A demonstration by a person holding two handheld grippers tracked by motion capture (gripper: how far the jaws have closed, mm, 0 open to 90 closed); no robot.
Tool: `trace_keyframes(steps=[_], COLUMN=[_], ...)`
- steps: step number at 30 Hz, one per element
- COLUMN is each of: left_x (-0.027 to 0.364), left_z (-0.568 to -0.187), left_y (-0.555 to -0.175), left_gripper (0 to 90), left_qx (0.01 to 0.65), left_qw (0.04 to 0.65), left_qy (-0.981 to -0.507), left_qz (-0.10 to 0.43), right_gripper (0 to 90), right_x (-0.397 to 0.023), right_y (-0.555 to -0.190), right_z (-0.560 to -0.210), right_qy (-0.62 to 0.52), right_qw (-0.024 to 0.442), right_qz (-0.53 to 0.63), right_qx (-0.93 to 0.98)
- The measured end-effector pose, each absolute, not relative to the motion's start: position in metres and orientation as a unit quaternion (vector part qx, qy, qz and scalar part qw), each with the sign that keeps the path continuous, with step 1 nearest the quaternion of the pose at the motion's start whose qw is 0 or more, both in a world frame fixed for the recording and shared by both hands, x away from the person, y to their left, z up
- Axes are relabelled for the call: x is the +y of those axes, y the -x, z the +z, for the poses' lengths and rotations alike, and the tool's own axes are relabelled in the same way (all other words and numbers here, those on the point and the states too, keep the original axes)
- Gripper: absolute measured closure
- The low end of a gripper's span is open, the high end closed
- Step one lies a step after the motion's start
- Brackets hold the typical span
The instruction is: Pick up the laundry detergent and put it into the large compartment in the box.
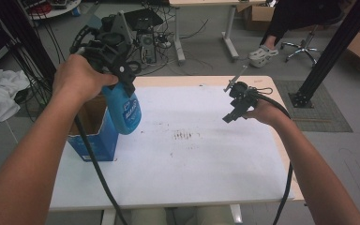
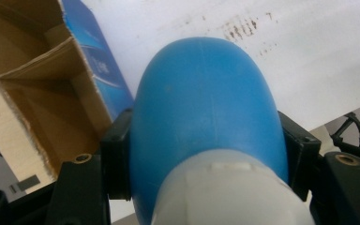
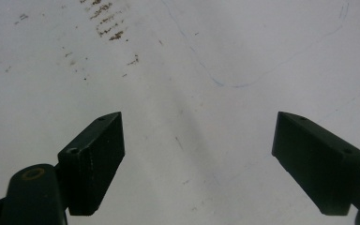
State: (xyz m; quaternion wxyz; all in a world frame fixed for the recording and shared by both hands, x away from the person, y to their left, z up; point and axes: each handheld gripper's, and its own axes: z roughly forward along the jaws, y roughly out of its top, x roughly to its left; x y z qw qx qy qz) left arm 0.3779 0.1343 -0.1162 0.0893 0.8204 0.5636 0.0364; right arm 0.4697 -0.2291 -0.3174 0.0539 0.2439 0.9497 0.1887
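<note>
We have the blue bottle [image 1: 123, 108] clamped in the left gripper [image 1: 120, 77], whose jaws press on both sides of its body just below the white top, as the left gripper view shows [image 2: 206, 117]. The bottle hangs in the air above the open cardboard box [image 1: 93, 124] that stands at the left edge of the desk [image 1: 192, 159], with its bottom tipped toward the middle of the desk and clear of the box rim. The right gripper [image 1: 236, 105] hovers over the right half of the desk, jaws spread wide with nothing between them. We judge the step in hand to be carrying the bottle out of the box to a free spot on the white sheet. To do it well we would keep the squeeze firm, since the smooth rounded body could slip, carry the bottom well past the torn box flap, then turn the bottle upright before lowering it, and let go only once it stands flat.
</note>
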Motion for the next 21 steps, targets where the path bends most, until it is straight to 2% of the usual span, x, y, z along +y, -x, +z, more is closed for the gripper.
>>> trace_keyframes(steps=[21], left_x=[0.178], left_z=[-0.078], left_y=[-0.378], left_gripper=[37.6], left_qx=[0.62], left_qw=[0.1], left_qy=[-0.775], left_qz=[0.062], right_gripper=[17.1], right_x=[-0.234], right_y=[-0.47], right_z=[-0.316], right_qy=[-0.247], right_qw=[0.054], right_qz=[0.19], right_qx=[0.949])
